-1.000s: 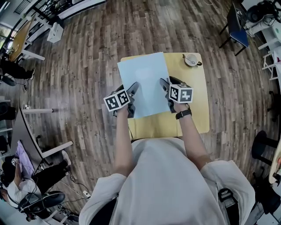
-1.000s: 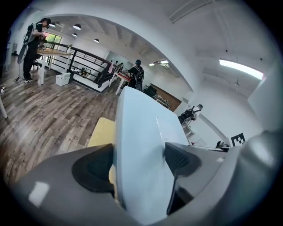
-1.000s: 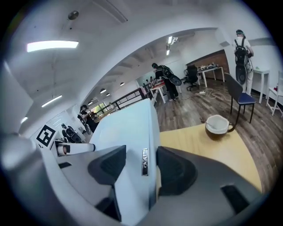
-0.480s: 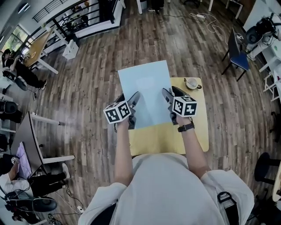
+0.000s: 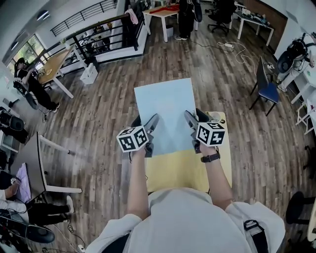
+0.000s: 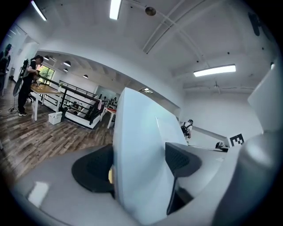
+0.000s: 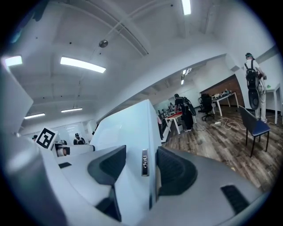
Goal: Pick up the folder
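A light blue folder (image 5: pixel 165 111) hangs flat above the yellow table (image 5: pixel 185 168), held by its two side edges. My left gripper (image 5: pixel 150 126) is shut on its left edge and my right gripper (image 5: pixel 189 123) on its right edge. In the left gripper view the folder (image 6: pixel 137 150) stands edge-on between the black pads (image 6: pixel 95 170), with the left gripper (image 6: pixel 140 165) clamped on it. In the right gripper view the folder (image 7: pixel 130 128) and its small metal clip sit between the jaws of the right gripper (image 7: pixel 141 167). Both grippers point nearly level.
The yellow table sits directly below the folder on a wooden floor (image 5: pixel 98 108). A blue chair (image 5: pixel 266 91) stands to the right, desks (image 5: pixel 49 64) and railings to the far left, and a white table (image 5: pixel 165 15) with people at the back.
Both grippers have lifted the folder straight up off the yellow table. More of the room beyond shows in the head view.
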`<action>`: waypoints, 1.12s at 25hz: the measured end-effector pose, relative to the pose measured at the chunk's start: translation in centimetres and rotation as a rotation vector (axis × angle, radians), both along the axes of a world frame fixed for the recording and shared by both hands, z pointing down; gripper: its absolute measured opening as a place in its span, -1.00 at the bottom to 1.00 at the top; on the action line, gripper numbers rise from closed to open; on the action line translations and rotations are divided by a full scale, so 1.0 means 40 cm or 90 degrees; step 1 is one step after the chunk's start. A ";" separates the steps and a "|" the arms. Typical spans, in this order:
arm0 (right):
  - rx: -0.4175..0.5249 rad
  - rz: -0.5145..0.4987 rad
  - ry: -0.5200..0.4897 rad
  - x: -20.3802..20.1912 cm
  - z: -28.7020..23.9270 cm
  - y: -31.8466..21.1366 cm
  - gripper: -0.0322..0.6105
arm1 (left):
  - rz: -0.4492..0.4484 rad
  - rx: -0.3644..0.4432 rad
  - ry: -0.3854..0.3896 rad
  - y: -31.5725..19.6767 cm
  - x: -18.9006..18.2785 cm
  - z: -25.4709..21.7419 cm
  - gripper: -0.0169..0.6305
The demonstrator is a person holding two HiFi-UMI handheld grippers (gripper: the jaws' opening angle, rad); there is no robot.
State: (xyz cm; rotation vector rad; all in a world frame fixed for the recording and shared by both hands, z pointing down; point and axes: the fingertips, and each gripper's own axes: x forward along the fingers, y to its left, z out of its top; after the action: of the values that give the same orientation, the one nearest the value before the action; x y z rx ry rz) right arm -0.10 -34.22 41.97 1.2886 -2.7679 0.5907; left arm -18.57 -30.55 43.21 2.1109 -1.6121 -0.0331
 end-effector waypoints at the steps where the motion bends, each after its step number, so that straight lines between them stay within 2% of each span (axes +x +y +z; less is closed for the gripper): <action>1: 0.006 -0.001 -0.002 0.004 -0.016 -0.001 -0.18 | -0.002 0.007 0.000 0.000 0.005 -0.015 0.22; 5: 0.036 0.003 0.001 0.028 -0.069 -0.001 -0.18 | -0.006 0.036 -0.002 0.004 0.026 -0.073 0.22; 14: 0.099 0.009 -0.005 0.013 -0.214 -0.011 -0.18 | -0.009 0.097 -0.007 -0.014 0.014 -0.203 0.22; 23: 0.183 0.017 -0.019 -0.009 -0.320 0.010 -0.18 | -0.013 0.199 -0.051 0.004 -0.013 -0.336 0.22; 28: 0.213 0.021 -0.020 -0.020 -0.346 0.022 -0.18 | -0.014 0.235 -0.059 0.011 -0.022 -0.358 0.22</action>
State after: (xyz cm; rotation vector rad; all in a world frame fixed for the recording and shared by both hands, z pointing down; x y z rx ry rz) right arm -0.91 -33.32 28.12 1.3898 -2.9700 0.1509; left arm -19.44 -30.10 28.91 2.3975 -1.7956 -0.2629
